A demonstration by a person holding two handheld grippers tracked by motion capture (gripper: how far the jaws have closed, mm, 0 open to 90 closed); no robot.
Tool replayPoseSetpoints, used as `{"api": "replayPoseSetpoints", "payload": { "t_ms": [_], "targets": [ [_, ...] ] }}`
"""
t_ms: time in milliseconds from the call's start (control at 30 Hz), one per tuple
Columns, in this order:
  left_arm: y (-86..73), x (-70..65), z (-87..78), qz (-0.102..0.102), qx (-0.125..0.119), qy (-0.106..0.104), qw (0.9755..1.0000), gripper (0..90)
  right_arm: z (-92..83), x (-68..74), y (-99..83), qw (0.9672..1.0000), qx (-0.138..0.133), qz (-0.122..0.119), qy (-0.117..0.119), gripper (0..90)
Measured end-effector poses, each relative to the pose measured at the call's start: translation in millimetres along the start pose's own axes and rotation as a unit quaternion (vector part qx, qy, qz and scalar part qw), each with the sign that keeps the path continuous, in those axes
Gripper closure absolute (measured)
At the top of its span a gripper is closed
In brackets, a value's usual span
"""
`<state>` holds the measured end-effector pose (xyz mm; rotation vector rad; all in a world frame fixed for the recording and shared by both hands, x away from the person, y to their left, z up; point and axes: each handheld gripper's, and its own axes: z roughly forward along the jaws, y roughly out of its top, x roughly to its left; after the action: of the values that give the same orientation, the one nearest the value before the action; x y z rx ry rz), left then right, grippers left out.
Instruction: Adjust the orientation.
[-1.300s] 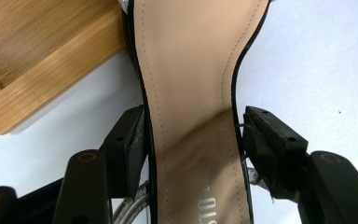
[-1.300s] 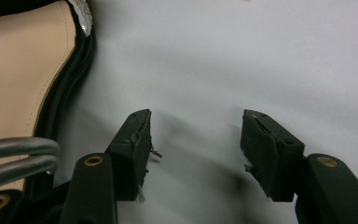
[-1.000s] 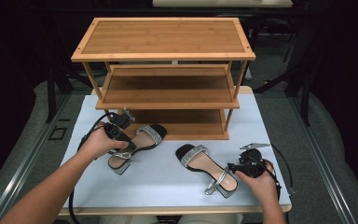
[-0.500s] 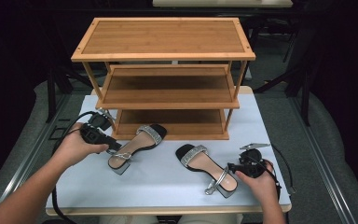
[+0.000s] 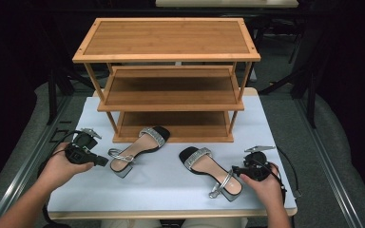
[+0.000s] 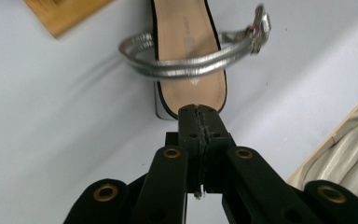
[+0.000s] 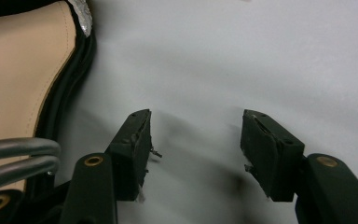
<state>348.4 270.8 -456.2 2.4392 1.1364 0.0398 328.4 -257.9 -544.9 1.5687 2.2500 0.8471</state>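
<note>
Two black heeled sandals with silver straps lie on the white tabletop (image 5: 166,190). The left sandal (image 5: 138,145) has its toe at the rack's foot; its tan insole and ankle strap show as the sandal (image 6: 189,42) in the left gripper view. My left gripper (image 5: 105,163) sits just left of that heel. Its jaws have just been closing and now meet with nothing between them, as the left gripper (image 6: 200,112) shows. The right sandal (image 5: 209,168) lies nearer the front. My right gripper (image 5: 235,170) stands open beside its heel, over bare tabletop (image 7: 193,140), the sandal (image 7: 18,70) to its left.
A three-tier wooden shoe rack (image 5: 171,95) stands at the back of the table, its shelves bare. The table's front edge runs just below both hands. Cables trail from each gripper. Dark floor and metal frames surround the table.
My left hand has drawn back to the left, away from the left sandal's heel, and its jaws have come together. The right hand and both sandals have stayed put.
</note>
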Motion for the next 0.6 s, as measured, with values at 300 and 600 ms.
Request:
{"api": "replayPoseSetpoints", "payload": {
  "t_ms": [300,600],
  "targets": [
    [-13.7,-3.4,29.3,-0.001,0.015,-0.002,0.9999,90.0,0.0,-0.5,-0.3,1.0,-0.002,-0.001,0.0,42.8],
    [-18.0,-2.8,31.7,-0.007,0.011,-0.007,0.9999,90.0,0.2,-1.1,-0.7,1.0,-0.005,0.003,0.002,42.9]
  ]
}}
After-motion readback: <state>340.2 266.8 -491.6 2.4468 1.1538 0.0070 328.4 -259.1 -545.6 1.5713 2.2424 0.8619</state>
